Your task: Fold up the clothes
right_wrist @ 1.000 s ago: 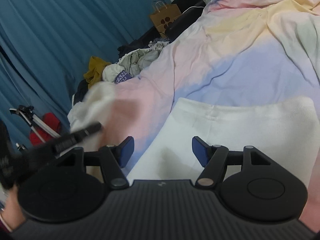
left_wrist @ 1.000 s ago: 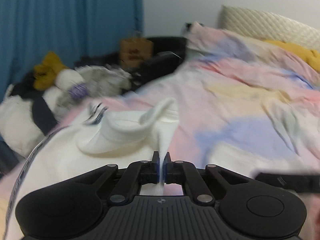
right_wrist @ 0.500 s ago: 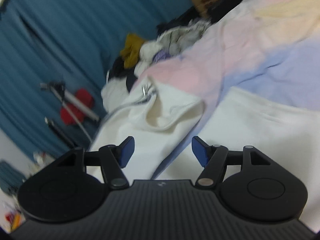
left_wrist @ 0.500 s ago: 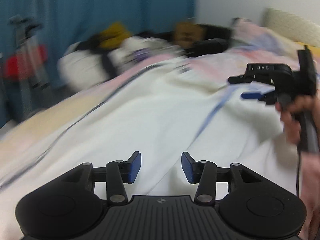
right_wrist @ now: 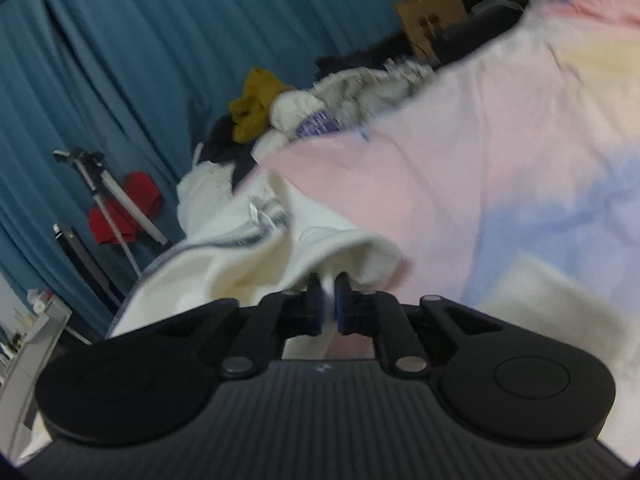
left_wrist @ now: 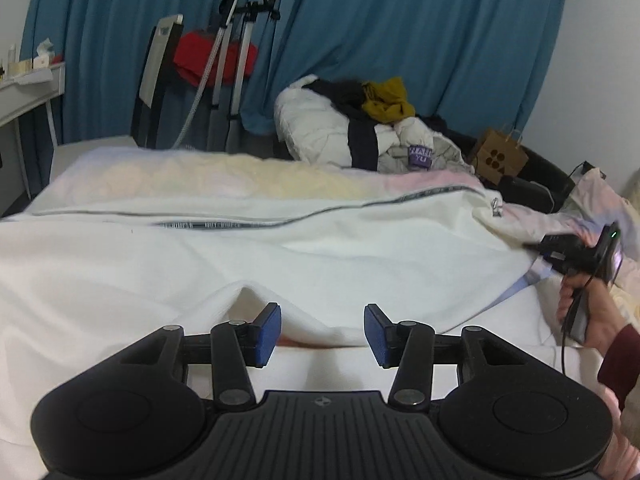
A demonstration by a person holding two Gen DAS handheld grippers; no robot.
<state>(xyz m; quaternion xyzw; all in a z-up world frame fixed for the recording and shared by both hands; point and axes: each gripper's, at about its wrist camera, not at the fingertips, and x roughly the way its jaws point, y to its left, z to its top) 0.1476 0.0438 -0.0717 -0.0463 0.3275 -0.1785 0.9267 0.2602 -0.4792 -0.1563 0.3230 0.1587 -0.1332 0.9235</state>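
— Two grippers, two different states. In the left wrist view the left gripper has its blue fingers spread wide, holding nothing, hovering just above a raised fold of the white garment at lower centre.

— And the other?

— The right gripper has its fingers pressed together on a bunched edge of that garment, at the centre of its own view. That frame is blurred, so I'd guess it is a cuff or hem, no more. From the left camera it sits at the right edge, held in the person's hand.

— Where does the cloth lie?

— Spread across the bed, filling the middle of the frame, a dark-trimmed seam running along its far edge. Beyond it, a clothes pile against the blue curtain.

— So the step?

— Likely matching the right side's pinch. Bring the open fingers down astride that ridge, close on one layer only, then lift both ends level, keeping the fabric taut so the fold lands straight.
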